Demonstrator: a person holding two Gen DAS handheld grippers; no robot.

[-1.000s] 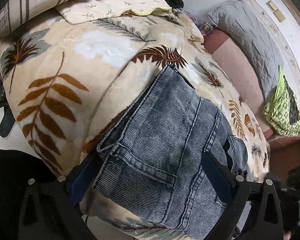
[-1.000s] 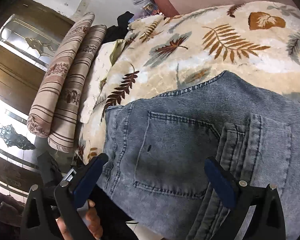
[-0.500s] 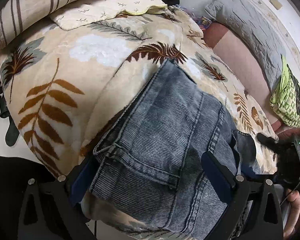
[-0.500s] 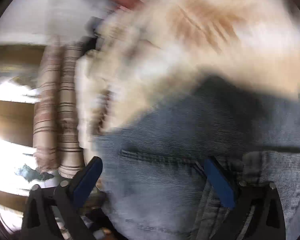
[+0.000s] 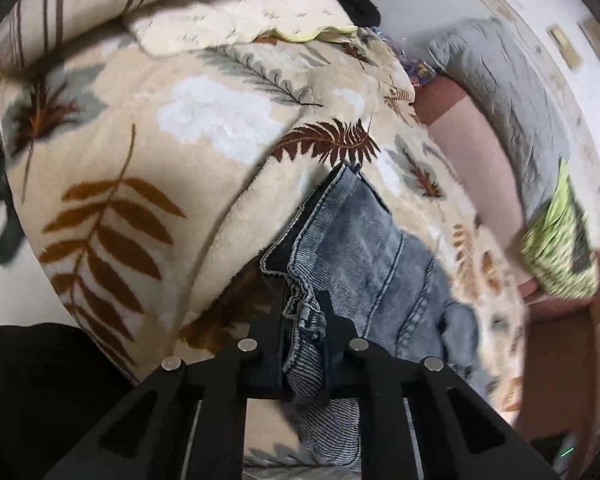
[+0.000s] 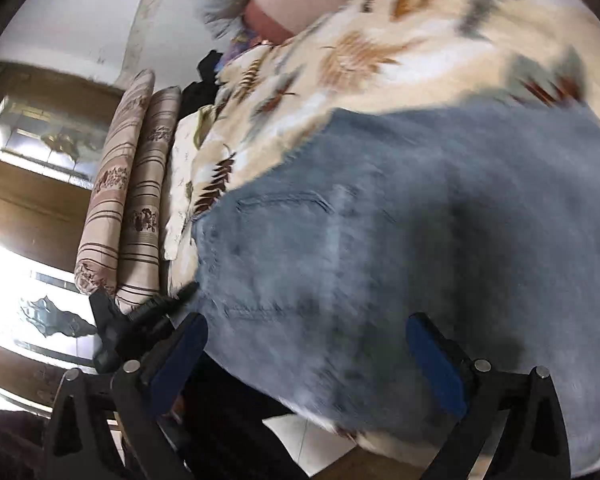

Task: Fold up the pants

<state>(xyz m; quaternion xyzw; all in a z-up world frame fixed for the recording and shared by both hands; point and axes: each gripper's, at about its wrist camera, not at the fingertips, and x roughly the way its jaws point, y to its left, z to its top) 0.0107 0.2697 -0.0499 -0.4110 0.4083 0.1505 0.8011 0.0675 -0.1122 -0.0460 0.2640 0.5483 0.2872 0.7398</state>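
- Leaf-print blanket point(image 5: 148, 152) spread across the bed, cream with brown and grey fronds; seen in both wrist views.
- Blue-grey denim pants point(image 5: 364, 248) lying on that blanket near its front edge, back pocket up in the right wrist view; image there blurred.
- Two striped bolster pillows point(image 6: 128, 208) stacked side by side beyond the blanket's far edge, against a wood-and-glass cabinet.
- Grey quilted pillow point(image 5: 512, 100) well apart from the pants, beside a bare pink sheet.
- Green patterned cloth point(image 5: 560, 240) bunched on that sheet, near the blanket's side.
- Left gripper point(image 5: 304, 344) pointing forward over the front edge of the bed, jaws drawn nearly together, clamping a bunched ridge of pants fabric at the waistband seam; denim hanging below the grip.
- Right gripper point(image 6: 308, 356) held low over the pants, jaws spread wide, blue pads either side of the denim, nothing gripped; contact with the fabric not discernible.
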